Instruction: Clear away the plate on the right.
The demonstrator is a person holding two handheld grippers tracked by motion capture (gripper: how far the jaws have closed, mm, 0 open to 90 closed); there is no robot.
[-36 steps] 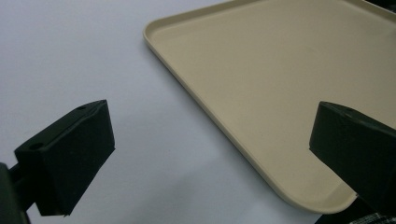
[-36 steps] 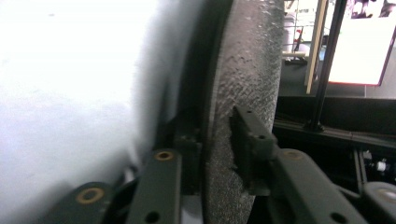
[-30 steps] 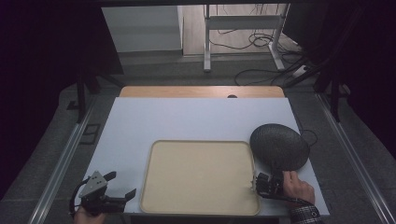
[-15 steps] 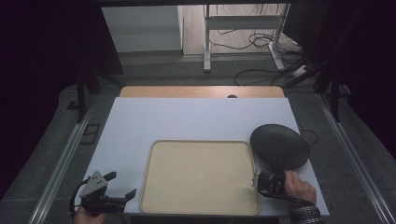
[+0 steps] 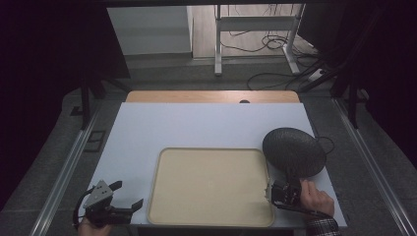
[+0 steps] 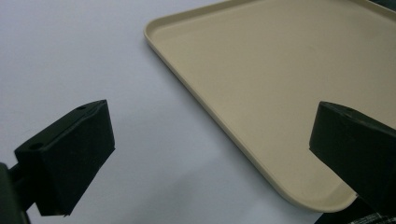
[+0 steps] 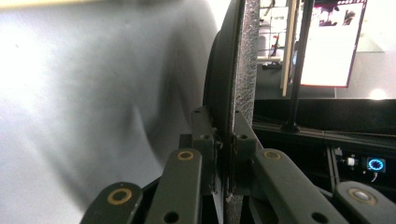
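A white table (image 5: 196,125) carries a beige tray (image 5: 211,184) near its front edge, its long sides running left to right. The tray's inside is bare. At about 3 o'clock from the tray's centre lies a dark, textured round plate (image 5: 294,151), its rim just beside the tray's far right corner; whether the 2 touch cannot be told from the high view.

The right gripper (image 5: 282,192) sits at about 6 o'clock from the plate, held by the person's right hand (image 5: 317,199), with a checked sleeve (image 5: 322,227) at the bottom edge. In the right gripper view the gripper (image 7: 227,135) has its 2 jaws drawn narrow on the plate's rim (image 7: 243,74), one on each face, and the plate runs edge-on up the middle of that view. The white surface spreads to the left there, and a lit screen (image 7: 332,42) stands well behind.

The left gripper (image 5: 120,199) lies at about 9 o'clock from the tray's near left corner, off the table's front left corner, its grey 3-cornered plate on top. In the left gripper view its 2 black jaws stand wide apart and hold nothing; between them (image 6: 210,140) show the white table (image 6: 70,51) and the tray's rounded rim (image 6: 224,126), with 1 jaw over the table and the other over the tray's corner.
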